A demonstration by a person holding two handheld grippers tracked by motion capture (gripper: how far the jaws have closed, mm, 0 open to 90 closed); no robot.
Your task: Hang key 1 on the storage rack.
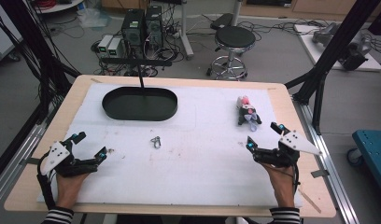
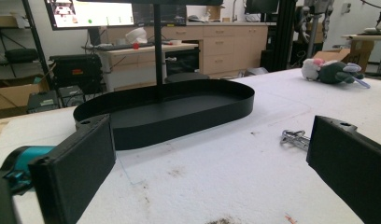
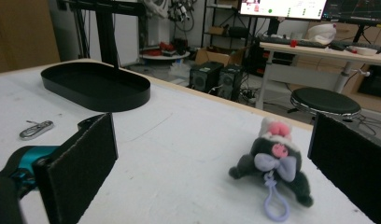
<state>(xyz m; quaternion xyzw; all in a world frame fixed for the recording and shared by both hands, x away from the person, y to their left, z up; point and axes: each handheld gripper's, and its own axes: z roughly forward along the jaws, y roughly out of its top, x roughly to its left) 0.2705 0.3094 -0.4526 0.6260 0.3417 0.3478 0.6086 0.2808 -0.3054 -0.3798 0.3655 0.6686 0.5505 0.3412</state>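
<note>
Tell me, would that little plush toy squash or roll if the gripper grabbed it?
The plush toy looks soft and stuffed, so it would likely squash between the pads. It lies flat, so rolling seems unlikely. Its loop would probably dangle.

The left gripper (image 2: pixel 202 163) has its jaws spread wide, low over the white mat (image 2: pixel 216 177), with nothing between them. Ahead stands a black oval tray (image 2: pixel 179 109), empty, a dark post rising behind it. A metal clip (image 2: pixel 293 138) lies just beside the right jaw. A plush toy (image 2: pixel 331 71) lies far right.
</note>
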